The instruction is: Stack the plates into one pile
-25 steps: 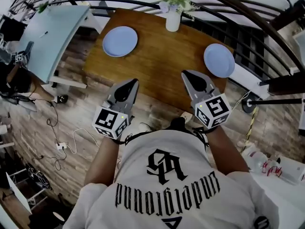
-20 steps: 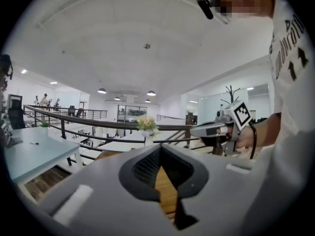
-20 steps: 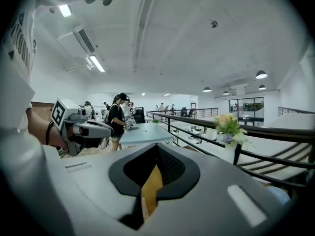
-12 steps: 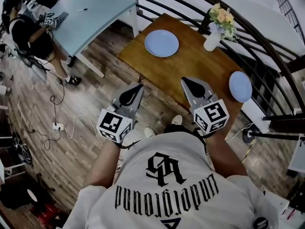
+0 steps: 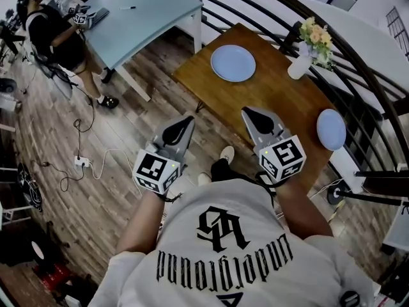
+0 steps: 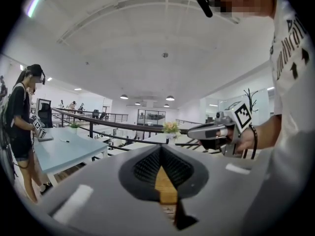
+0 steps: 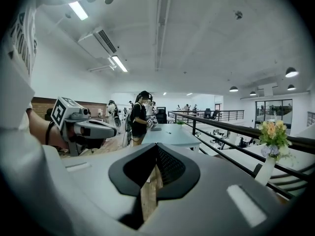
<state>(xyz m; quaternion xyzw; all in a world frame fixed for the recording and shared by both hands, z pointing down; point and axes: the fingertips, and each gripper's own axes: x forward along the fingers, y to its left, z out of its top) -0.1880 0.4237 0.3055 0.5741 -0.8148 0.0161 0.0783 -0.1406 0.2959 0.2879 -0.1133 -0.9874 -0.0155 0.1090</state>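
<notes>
Left claw [image 5: 184,120] and right claw [image 5: 248,112] are both pinched shut, holding nothing. One plate [image 5: 232,62] lies on the bench [image 5: 275,101] ahead of the right claw. The second plate [image 5: 331,129] sits well to its right, close to the bench edge. Shut jaws can only shove: a nudge there may slide that plate off, and a careless sweep between could topple the vase [image 5: 299,66].

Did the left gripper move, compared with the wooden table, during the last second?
Yes. The left gripper reached over the wooden table's near edge before. Now it points over the floor, off that edge near the table's left corner.
</notes>
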